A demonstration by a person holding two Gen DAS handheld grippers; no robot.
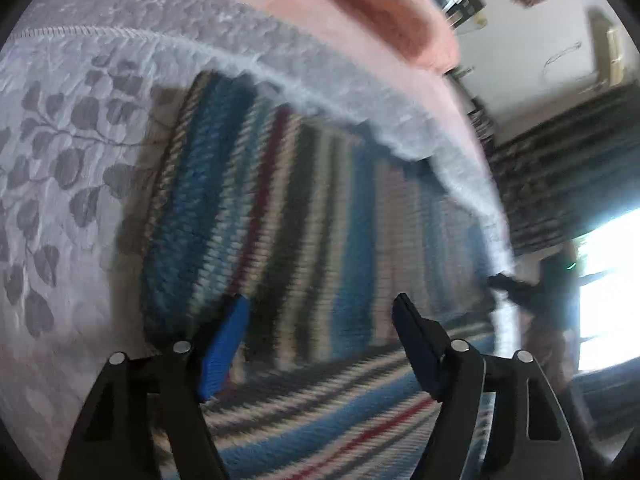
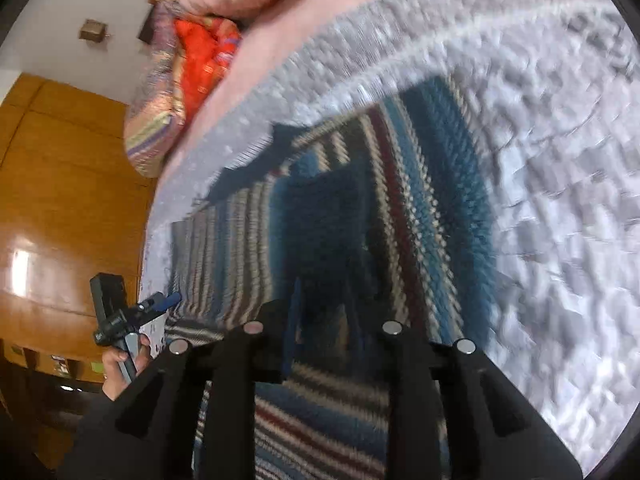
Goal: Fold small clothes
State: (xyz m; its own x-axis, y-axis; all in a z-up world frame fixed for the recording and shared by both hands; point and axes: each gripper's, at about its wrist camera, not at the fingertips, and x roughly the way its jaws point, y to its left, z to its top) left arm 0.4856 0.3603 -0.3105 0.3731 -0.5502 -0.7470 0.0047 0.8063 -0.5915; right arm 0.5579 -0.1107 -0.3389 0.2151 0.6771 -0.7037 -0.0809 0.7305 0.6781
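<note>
A knitted garment (image 1: 304,200) striped in blue, white, grey and dark red lies spread on a grey leaf-patterned bedspread (image 1: 60,160). My left gripper (image 1: 322,320) is open just above its near part, with nothing between the fingers. In the right wrist view the same garment (image 2: 412,200) fills the middle. My right gripper (image 2: 324,312) has its fingers drawn close together on the shaded knit at the near edge. The right gripper (image 1: 508,284) shows at the garment's far right side, and the left gripper (image 2: 160,302) shows at its left, held by a hand (image 2: 120,364).
A pink blanket (image 1: 380,12) is heaped along the far side of the bed, with an orange cloth (image 2: 200,60) and a striped pillow (image 2: 152,120) beyond. A wooden wardrobe (image 2: 60,200) stands to the left, and a bright window (image 1: 608,280) to the right.
</note>
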